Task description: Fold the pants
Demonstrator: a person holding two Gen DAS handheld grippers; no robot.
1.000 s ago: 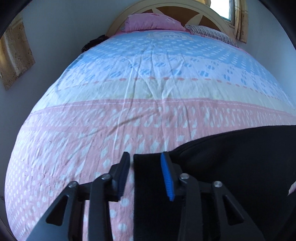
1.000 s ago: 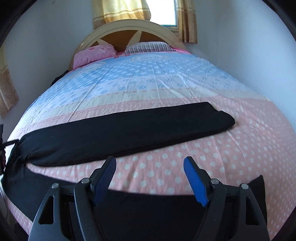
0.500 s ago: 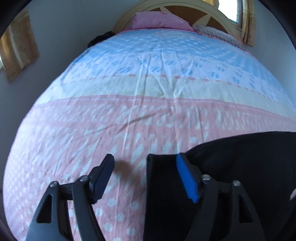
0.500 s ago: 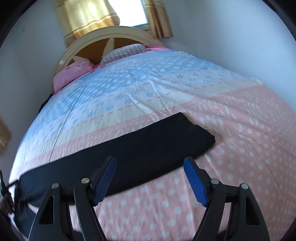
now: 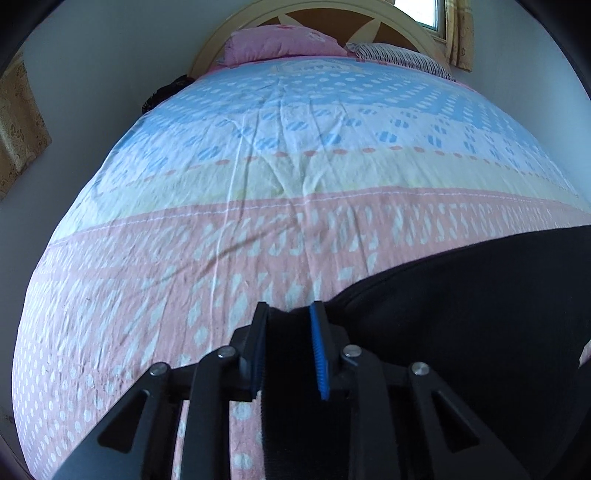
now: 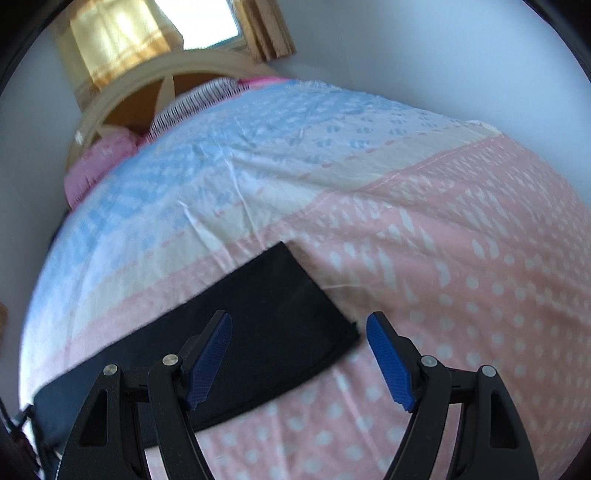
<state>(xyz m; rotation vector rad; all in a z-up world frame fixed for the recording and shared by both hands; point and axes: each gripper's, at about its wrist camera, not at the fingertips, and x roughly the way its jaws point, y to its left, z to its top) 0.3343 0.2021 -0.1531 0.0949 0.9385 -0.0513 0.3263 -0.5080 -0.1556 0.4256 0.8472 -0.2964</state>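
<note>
Counting from the left wrist view: we see one pair of black pants (image 5: pixel 461 314), two pillows — one pink pillow (image 5: pixel 280 46), one striped pillow (image 5: pixel 399 59) — by the headboard (image 5: pixel 373 22). Left gripper (image 5: pixel 288 347) pinches a dark fabric edge of the pants near the foot edge of the bed (image 5: pixel 147 258). Right wrist view, blurred: one flat, smooth pant leg (image 6: pixel 229 332) lies on the pink band of the cover. Right gripper (image 6: pixel 299 360) is spread wide above the leg's hem, holding nothing.
</note>
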